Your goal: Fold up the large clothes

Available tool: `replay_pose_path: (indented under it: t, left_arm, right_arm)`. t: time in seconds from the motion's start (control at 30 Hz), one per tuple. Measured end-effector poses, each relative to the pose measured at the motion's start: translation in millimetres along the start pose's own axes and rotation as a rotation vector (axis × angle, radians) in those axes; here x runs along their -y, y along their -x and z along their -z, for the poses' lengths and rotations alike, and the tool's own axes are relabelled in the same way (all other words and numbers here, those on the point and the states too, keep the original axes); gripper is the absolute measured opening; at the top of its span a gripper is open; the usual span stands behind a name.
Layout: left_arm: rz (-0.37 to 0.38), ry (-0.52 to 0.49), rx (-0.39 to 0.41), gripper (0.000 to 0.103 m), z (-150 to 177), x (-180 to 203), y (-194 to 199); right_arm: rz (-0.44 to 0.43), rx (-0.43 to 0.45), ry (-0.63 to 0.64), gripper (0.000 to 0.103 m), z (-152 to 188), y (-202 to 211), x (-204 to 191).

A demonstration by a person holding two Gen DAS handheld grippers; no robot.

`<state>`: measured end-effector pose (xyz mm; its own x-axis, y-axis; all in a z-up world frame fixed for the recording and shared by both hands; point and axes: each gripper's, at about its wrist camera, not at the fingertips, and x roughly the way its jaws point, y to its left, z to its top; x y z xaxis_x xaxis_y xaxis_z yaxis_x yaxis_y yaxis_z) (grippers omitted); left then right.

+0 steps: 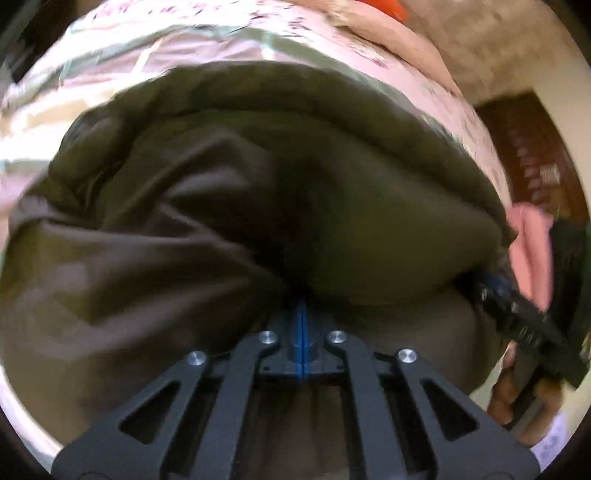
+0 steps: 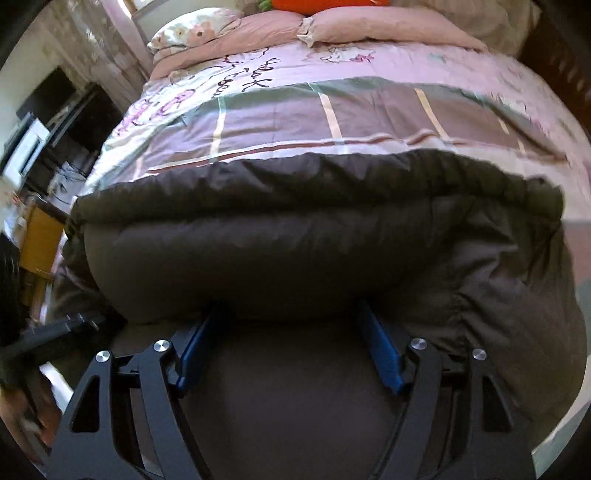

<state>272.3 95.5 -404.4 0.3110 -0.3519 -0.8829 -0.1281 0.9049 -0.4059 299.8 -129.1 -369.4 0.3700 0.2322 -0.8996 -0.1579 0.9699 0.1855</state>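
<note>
A bedroom: a bed [image 2: 332,110] under a pink patterned cover, pillows [image 2: 192,33] at its head. On it lies a puffy dark coat [image 2: 295,240], partly folded over on itself. The left gripper [image 1: 302,317] is pinched closed with coat fabric bunched at its tips, likely to lift a fold. The right gripper [image 2: 288,354] gapes wide against the fold's edge, gripping nothing, probably just released or about to take hold.

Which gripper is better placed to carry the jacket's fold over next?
Left. The left gripper is shut on the dark jacket; the right gripper is open, fingertips hidden under its fold.
</note>
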Motion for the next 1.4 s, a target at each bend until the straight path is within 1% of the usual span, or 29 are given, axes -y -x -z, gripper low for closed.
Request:
replay_pose_path:
  t: [0.07, 0.1, 0.13, 0.2, 0.23, 0.27, 0.3, 0.37, 0.4, 0.43, 0.47, 0.53, 0.57, 0.6, 0.63, 0.67, 0.73, 0.8, 0.9, 0.97, 1.03, 1.07, 1.1, 1.13, 1.23, 1.3, 1.33, 1.37, 1.4]
  left_arm:
    - [-0.101, -0.028, 0.039, 0.003, -14, -6, -2]
    - [-0.173, -0.049, 0.061, 0.003, -18, -8, -1]
    - [-0.228, -0.054, 0.076, 0.003, -21, -12, -1]
    - [-0.287, -0.018, 0.081, 0.003, -28, -30, 0]
    - [-0.321, 0.014, 0.08, 0.003, -31, -43, 1]
    - [-0.364, 0.041, 0.083, 0.003, -34, -59, 3]
    - [-0.387, 0.059, 0.083, 0.003, -36, -71, 8]
    - [-0.46, 0.089, 0.076, 0.003, -36, -100, 13]
    - [-0.48, 0.106, 0.078, 0.003, -36, -110, 17]
    - [-0.496, 0.144, 0.088, 0.003, -35, -124, 27]
    - [-0.479, 0.184, 0.11, 0.003, -33, -134, 40]
    - [-0.467, 0.197, 0.164, 0.011, -29, -135, 65]
    - [-0.458, 0.185, 0.187, 0.017, -28, -129, 74]
    - [-0.421, 0.164, 0.217, 0.021, -22, -119, 87]
    - [-0.381, 0.141, 0.232, 0.023, -16, -107, 97]
    - [-0.361, 0.122, 0.234, 0.024, -11, -99, 102]
    - [-0.33, 0.089, 0.228, 0.028, 5, -78, 109]
    - [-0.291, 0.107, 0.215, 0.037, 23, -71, 111]
    - [-0.284, 0.195, 0.206, 0.039, 49, -85, 110]
    - [-0.301, 0.237, 0.201, 0.041, 58, -99, 109]
    - [-0.309, 0.278, 0.193, 0.046, 70, -121, 110]
    - [-0.294, 0.293, 0.181, 0.049, 73, -127, 110]
    - [-0.252, 0.313, 0.16, 0.05, 77, -137, 108]
    - [-0.211, 0.327, 0.144, 0.051, 82, -144, 106]
    - [-0.136, 0.347, 0.119, 0.053, 93, -157, 99]
    - [-0.098, 0.353, 0.104, 0.053, 98, -161, 93]
    - [-0.083, 0.354, 0.093, 0.053, 101, -163, 90]
    - [-0.073, 0.351, 0.086, 0.053, 104, -165, 87]
    - [-0.061, 0.352, 0.08, 0.053, 107, -167, 85]
  right_arm:
    - [0.028, 0.026, 0.04, 0.074, -9, -6, 0]
    - [0.035, 0.047, 0.039, 0.074, -16, -7, 7]
    - [0.047, 0.058, 0.022, 0.074, -19, -4, 15]
    - [0.086, 0.073, -0.066, 0.074, -28, -3, 48]
    - [0.132, 0.083, -0.132, 0.074, -33, -2, 75]
    - [0.215, 0.088, -0.197, 0.074, -37, -2, 105]
    - [0.296, 0.077, -0.267, 0.074, -38, -4, 138]
    - [0.386, 0.021, -0.398, 0.075, -31, -7, 198]
    - [0.452, -0.012, -0.455, 0.075, -24, -5, 227]
    - [0.489, -0.012, -0.486, 0.075, -18, 2, 244]
    - [0.501, 0.014, -0.512, 0.074, -13, 14, 257]
    - [0.468, 0.102, -0.519, 0.074, -7, 42, 260]
    - [0.411, 0.15, -0.498, 0.074, -7, 57, 251]
    - [0.357, 0.183, -0.465, 0.074, -7, 70, 233]
    - [0.313, 0.194, -0.434, 0.074, -7, 77, 217]
    - [0.24, 0.198, -0.38, 0.075, -9, 83, 189]
    - [0.109, 0.162, -0.255, 0.075, -14, 82, 125]
    - [-0.004, 0.105, -0.114, 0.075, -21, 74, 61]
    - [-0.197, 0.036, 0.127, 0.074, -34, 58, -59]
    - [-0.27, -0.018, 0.222, 0.075, -45, 44, -116]
    - [-0.242, -0.044, 0.353, 0.075, -56, 28, -171]
    - [-0.196, -0.053, 0.436, 0.075, -61, 17, -199]
    - [-0.173, -0.07, 0.495, 0.081, -64, 8, -219]
    - [-0.153, -0.115, 0.573, 0.084, -66, -7, -242]
    - [-0.002, -0.196, 0.809, 0.084, -54, -51, -294]
    - [0.099, -0.264, 0.897, 0.084, -44, -86, -314]
    - [0.118, -0.299, 0.898, 0.073, -44, -101, -310]
    - [0.11, -0.337, 0.886, 0.057, -43, -109, -313]
    - [0.098, -0.385, 0.848, 0.016, -45, -118, -313]
